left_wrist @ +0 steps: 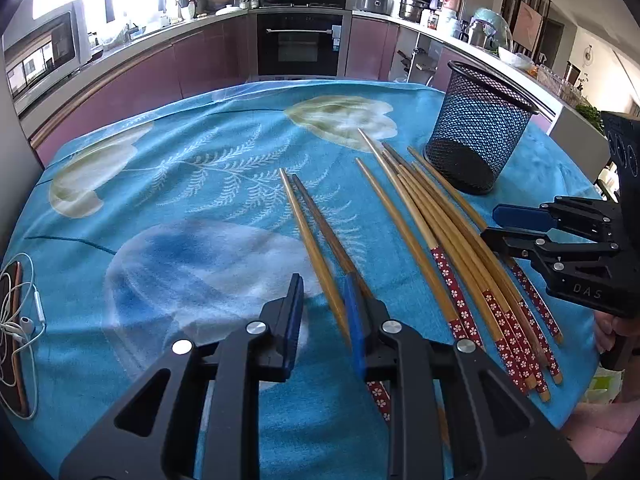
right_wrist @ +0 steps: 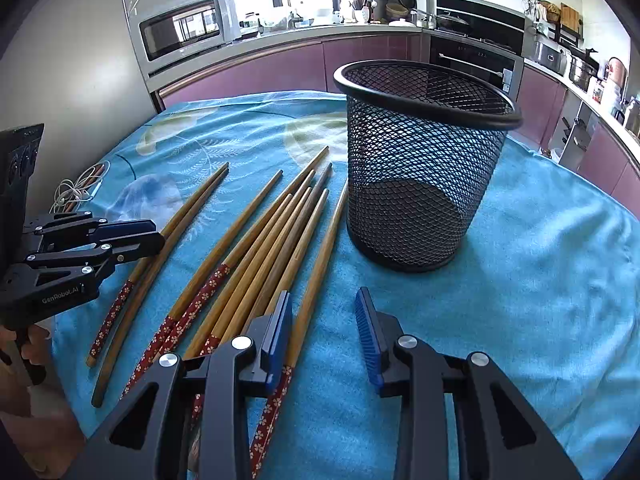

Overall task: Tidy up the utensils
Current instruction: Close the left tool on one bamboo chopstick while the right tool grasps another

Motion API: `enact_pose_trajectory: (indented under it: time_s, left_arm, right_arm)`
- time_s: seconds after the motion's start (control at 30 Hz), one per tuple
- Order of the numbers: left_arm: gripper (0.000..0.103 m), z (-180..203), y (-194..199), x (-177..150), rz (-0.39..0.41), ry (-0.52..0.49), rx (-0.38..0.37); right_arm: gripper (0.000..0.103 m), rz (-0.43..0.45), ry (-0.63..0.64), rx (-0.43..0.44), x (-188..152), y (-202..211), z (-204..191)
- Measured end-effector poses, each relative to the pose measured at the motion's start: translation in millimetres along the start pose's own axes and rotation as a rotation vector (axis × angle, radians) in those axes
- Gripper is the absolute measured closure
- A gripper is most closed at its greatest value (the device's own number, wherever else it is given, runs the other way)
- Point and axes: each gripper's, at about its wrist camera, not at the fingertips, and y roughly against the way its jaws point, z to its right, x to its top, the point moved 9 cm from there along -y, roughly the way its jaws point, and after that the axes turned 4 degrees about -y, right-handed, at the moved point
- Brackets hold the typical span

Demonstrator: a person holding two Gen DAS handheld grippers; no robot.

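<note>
A black mesh cup stands upright and empty on the blue cloth. Several bamboo chopsticks with red flowered handles lie fanned out beside it. Two more chopsticks lie apart to their left. My left gripper is low over this pair, its jaws narrow but open; the lighter stick runs between the pads and the darker one passes under the right finger. My right gripper is open at the bundle's right edge, the outermost stick lying in its gap by the left pad.
The table wears a blue flowered cloth that falls away at the far edge toward kitchen cabinets. A phone with white earphones lies at the left edge. A person's hand holds the left gripper's handle.
</note>
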Motion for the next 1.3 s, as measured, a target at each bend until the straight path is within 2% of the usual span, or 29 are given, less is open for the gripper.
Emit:
enact_pose_trajectory:
  time_s: [0.17,0.3,0.37,0.7,0.93,1.3]
  left_arm:
    - [0.082,0.9,-9.2,9.8,-0.006,-0.005,0.014]
    - [0.09,-0.3,-16.3,18.4,-0.004,0.017,0.036]
    - [0.092,-1.5,-17.0,19.4,0.0,0.04,0.037]
    - [0.096,-7.2,1.2,20.5,0.049,0.11,0.029]
    - [0.096,-1.7,29.1,30.6,0.097,0.123,-0.052]
    - [0.096,27.4,93.9,68.3,0.24,0.104,-0.196]
  right_arm:
    - [0.071,-0.004,0.005,-0.003,6.1,-5.5,0.7]
    - [0.076,-0.001,-0.005,0.0,9.9,-8.7,0.9]
    - [0.093,-0.002,-0.027,0.018,10.7,-9.1,1.2]
    - [0.097,0.026,-0.081,0.073,9.7,2.7,4.4]
    - [0.097,0.081,-0.059,0.139,15.3,28.0,-1.6]
    - [0.097,0.218,-0.077,0.217,36.9,79.7,4.2]
